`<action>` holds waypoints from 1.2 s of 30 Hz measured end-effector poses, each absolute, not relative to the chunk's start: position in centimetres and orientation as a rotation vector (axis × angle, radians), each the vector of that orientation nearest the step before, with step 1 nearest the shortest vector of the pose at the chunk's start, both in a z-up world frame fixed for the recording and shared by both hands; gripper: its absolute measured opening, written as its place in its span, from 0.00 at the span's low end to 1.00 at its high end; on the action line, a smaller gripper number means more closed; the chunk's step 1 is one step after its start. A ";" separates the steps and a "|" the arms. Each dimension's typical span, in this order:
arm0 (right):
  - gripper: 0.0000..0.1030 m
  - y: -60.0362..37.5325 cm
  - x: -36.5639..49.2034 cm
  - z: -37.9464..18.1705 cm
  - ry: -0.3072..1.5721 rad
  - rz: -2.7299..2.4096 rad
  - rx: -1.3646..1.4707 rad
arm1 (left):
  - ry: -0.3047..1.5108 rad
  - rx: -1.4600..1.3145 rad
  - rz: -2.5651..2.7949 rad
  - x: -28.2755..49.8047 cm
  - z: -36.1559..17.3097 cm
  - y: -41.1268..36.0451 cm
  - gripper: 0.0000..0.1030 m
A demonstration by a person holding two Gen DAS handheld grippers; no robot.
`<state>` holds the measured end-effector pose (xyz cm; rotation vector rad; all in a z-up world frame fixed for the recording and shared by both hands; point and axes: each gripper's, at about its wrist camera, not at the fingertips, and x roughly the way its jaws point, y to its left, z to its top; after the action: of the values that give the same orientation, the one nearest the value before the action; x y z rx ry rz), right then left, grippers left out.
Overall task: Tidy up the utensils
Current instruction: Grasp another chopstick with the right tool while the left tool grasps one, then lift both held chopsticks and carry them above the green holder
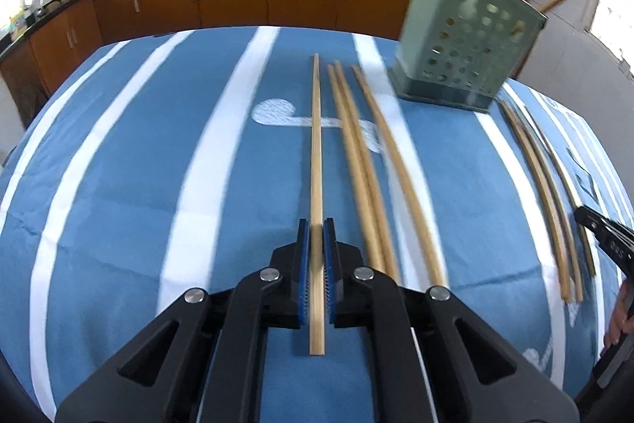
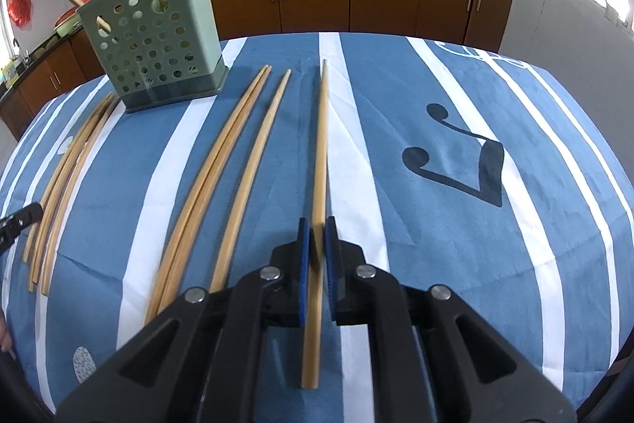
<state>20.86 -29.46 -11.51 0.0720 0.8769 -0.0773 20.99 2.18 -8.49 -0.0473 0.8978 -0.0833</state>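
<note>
on the striped worktop [image 1: 119, 185], each gripper is clenched on one chopstick: left gripper [image 1: 316, 228] on its chopstick [image 1: 316, 145], right gripper [image 2: 317, 226] on another [image 2: 321, 145]. lift both level, then tip them point-down into the green holder [image 2: 158, 38], i'd say.

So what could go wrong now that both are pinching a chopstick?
The left fingers pinch one chopstick and the right fingers another chopstick, both near the thick end, so the long tips might swing. The green holder looks light; a poke could tip it. Neighbouring chopsticks lie close and may get knocked.
</note>
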 end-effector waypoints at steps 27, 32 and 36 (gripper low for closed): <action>0.10 -30.8 20.6 -11.6 0.869 -0.096 0.097 | 0.888 -0.060 -0.073 21.3 -8.5 5.4 0.08; 0.10 -30.8 20.1 -11.7 0.866 -0.096 0.098 | 0.888 -0.050 -0.079 20.8 -8.6 5.3 0.08; 0.08 -31.1 20.0 -11.6 0.863 -0.091 0.108 | 0.886 -0.035 -0.076 20.4 -8.7 4.9 0.07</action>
<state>20.04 -31.08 -11.65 0.1077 0.8630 -0.0909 20.36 4.93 -8.70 -0.0347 0.8862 -0.0763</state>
